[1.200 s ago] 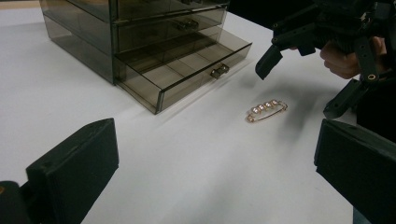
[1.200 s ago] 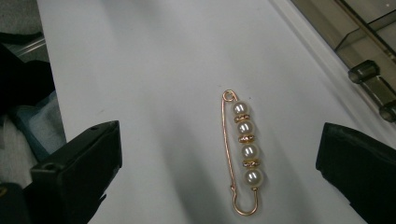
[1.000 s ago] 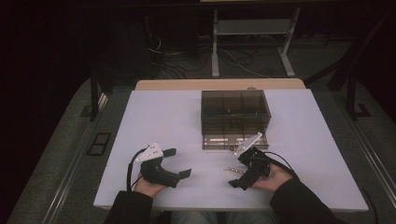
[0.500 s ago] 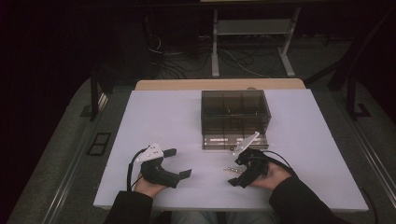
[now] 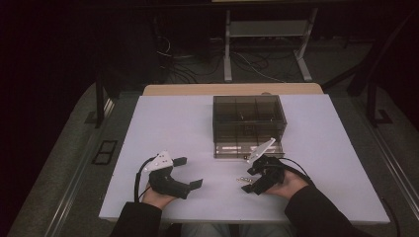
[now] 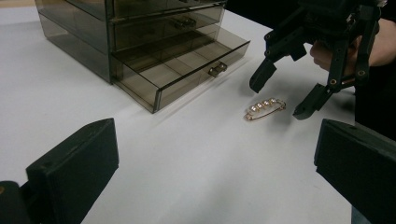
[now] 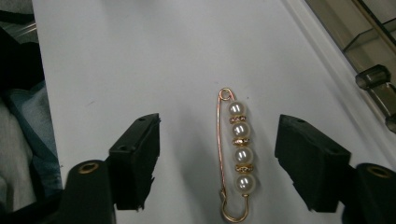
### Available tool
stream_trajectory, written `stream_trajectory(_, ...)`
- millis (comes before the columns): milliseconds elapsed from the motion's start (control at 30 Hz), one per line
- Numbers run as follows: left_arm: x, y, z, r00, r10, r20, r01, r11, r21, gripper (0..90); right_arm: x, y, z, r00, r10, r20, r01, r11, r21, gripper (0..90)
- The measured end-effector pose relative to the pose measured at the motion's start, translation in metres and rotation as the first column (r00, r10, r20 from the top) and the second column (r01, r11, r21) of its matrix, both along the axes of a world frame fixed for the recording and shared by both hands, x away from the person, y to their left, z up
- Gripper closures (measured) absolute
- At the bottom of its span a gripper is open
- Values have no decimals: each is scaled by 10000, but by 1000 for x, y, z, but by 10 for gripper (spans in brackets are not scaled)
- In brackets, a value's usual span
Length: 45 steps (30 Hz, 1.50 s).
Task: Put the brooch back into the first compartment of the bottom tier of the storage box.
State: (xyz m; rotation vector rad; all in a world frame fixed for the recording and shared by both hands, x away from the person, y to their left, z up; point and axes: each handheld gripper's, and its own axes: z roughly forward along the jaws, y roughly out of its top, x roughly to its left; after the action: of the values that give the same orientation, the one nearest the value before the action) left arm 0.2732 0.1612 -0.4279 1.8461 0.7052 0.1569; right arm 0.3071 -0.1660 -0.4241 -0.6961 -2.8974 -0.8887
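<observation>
A gold safety-pin brooch [image 7: 237,154] strung with several pearls lies flat on the white table [image 5: 173,123]. My right gripper [image 7: 217,154] is open, one jaw on each side of the brooch, neither touching it. From the left gripper view the brooch [image 6: 265,108] sits just below the right gripper [image 6: 281,97]. A smoky transparent drawer box [image 5: 248,118] stands behind, its bottom drawer [image 6: 187,60] pulled out and showing nothing inside. My left gripper [image 5: 190,172] rests open at the front left, holding nothing. In the high view the brooch [image 5: 243,178] lies beside the right gripper [image 5: 248,180].
The open drawer's knob [image 7: 373,77] is close to the right jaw's far side. A person's hands and dark sleeves come in over the table's front edge. Cables and a metal stand [image 5: 267,29] lie on the dark floor beyond the table.
</observation>
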Motion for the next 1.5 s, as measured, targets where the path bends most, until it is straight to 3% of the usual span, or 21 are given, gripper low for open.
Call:
stream_trajectory(300,0,0,0,10000,-4,-9,4,10000,17,0,0,1,-2,9998,-123,162,126,9997,-200,446)
stream_trajectory(567,0,0,0,10000,-25,-6,25,10000,15,0,-1,3,-3,9981,-225,570,254,9984,-496,618)
stream_trajectory(633,0,0,0,10000,-34,-6,34,10000,17,0,0,3,-3,9966,-150,806,198,9980,-593,637)
stream_trajectory(1500,0,-1,-1,10000,-64,-18,64,10000,17,0,-2,7,-6,9936,257,1096,-132,9935,-1128,777)
